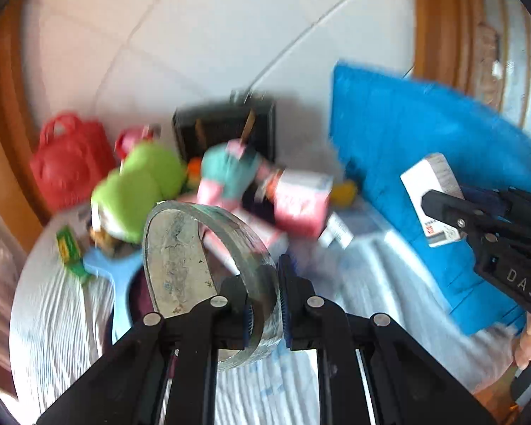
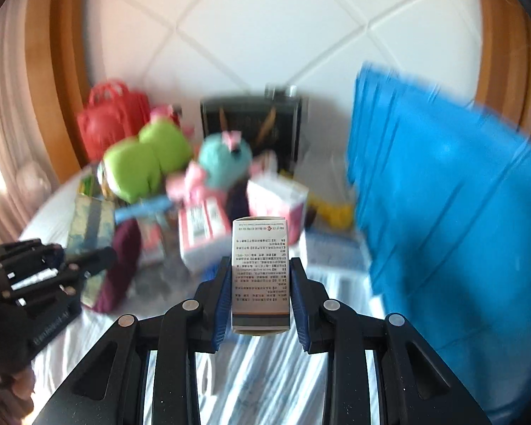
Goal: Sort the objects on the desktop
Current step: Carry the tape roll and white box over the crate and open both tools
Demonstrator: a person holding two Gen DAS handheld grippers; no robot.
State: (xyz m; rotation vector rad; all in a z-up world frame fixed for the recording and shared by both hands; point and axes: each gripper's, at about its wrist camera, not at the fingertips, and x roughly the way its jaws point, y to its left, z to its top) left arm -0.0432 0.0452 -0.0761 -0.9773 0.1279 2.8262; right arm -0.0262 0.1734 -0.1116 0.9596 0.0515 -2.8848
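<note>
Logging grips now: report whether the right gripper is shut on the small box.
Shut. The right gripper has both blue pads pressed against the sides of the small printed box, held off the cloth.

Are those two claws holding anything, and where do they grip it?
Yes. The left gripper pinches a tape roll across its band; the right gripper clamps a small printed box by its sides.

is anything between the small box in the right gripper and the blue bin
Nothing visible. The right gripper holds the small box in the air, and the blue bin stands open to its right with only striped cloth between.
</note>
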